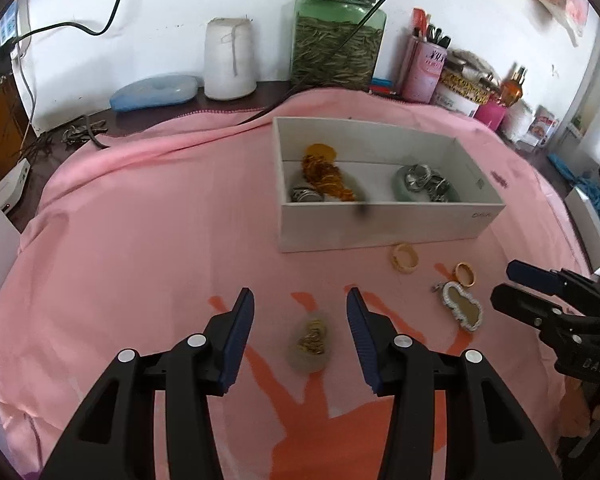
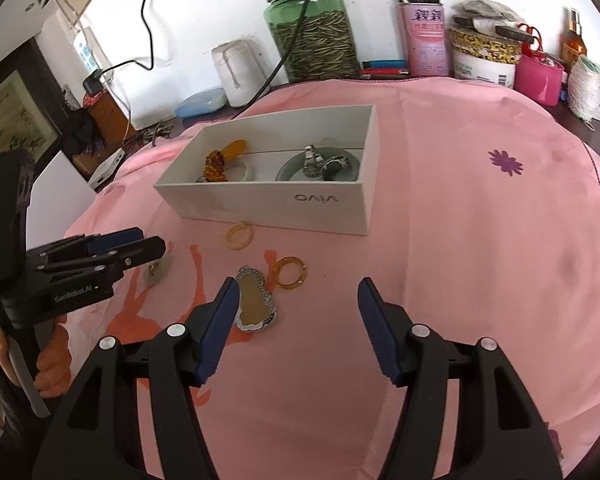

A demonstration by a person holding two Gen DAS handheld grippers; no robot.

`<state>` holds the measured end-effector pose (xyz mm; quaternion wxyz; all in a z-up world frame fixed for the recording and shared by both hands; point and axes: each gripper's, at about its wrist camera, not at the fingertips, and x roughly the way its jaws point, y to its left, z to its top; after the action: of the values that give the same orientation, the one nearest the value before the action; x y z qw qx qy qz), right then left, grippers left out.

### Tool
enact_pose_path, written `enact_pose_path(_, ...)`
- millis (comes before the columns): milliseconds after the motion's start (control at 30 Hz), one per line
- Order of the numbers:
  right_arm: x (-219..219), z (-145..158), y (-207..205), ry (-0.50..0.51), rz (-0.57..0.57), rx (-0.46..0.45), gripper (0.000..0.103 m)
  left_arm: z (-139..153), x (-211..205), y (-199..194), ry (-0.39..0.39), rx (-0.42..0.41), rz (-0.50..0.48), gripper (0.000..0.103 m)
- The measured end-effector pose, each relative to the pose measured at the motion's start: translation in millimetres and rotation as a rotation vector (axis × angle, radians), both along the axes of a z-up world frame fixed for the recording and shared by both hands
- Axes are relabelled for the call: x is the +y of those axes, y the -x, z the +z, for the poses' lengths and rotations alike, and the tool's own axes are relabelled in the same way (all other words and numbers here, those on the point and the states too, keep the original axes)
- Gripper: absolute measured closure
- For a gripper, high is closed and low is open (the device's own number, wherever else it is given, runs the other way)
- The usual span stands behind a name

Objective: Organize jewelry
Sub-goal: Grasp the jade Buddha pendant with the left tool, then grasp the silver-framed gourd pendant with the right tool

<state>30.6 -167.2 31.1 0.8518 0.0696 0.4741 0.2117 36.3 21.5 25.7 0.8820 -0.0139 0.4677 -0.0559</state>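
Nearest the left wrist camera, the left tongs stand apart over a pale pendant with a gold chain, which lies on the pink cloth between the blue pads without touching either. Off to the side the right tongs are likewise open with nothing held; their left pad sits just beside a gourd-shaped pendant with a sparkly rim. An amber ring lies close to that pendant, and a cream ring rests just in front of the white box. Inside the box are an orange beaded piece, a pale green bangle and a green dish holding silver watches. Behind the cloth, along the wall at the back of the desk, stand a green jar and a pink tin.
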Motion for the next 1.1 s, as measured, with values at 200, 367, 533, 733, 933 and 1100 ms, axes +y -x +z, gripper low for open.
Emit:
enact_pose_path(200,0,-2,0,-0.002,0.003,0.009,0.044,-7,-8,-2,-0.055,0.052,-0.065,0.056)
enact_pose_path(367,-1,-2,0,-0.005,0.004,0.010,0.044,-13,-21,3,-0.092,0.047,-0.112,0.078)
enact_pose_path(533,1,-1,0,-0.006,0.008,0.009,0.044,-13,-27,6,-0.073,0.027,-0.096,0.078)
enact_pose_path(733,10,-1,2,-0.004,0.039,0.002,0.044,-11,-19,0,0.021,0.033,-0.033,0.078)
enact_pose_path(933,26,-3,7,0.046,0.085,-0.024,0.044,-11,-16,-1,0.018,0.030,-0.011,0.078)
enact_pose_path(1100,45,-8,19,0.161,0.152,-0.074,0.061,-11,-19,-1,0.003,0.024,-0.011,0.078)
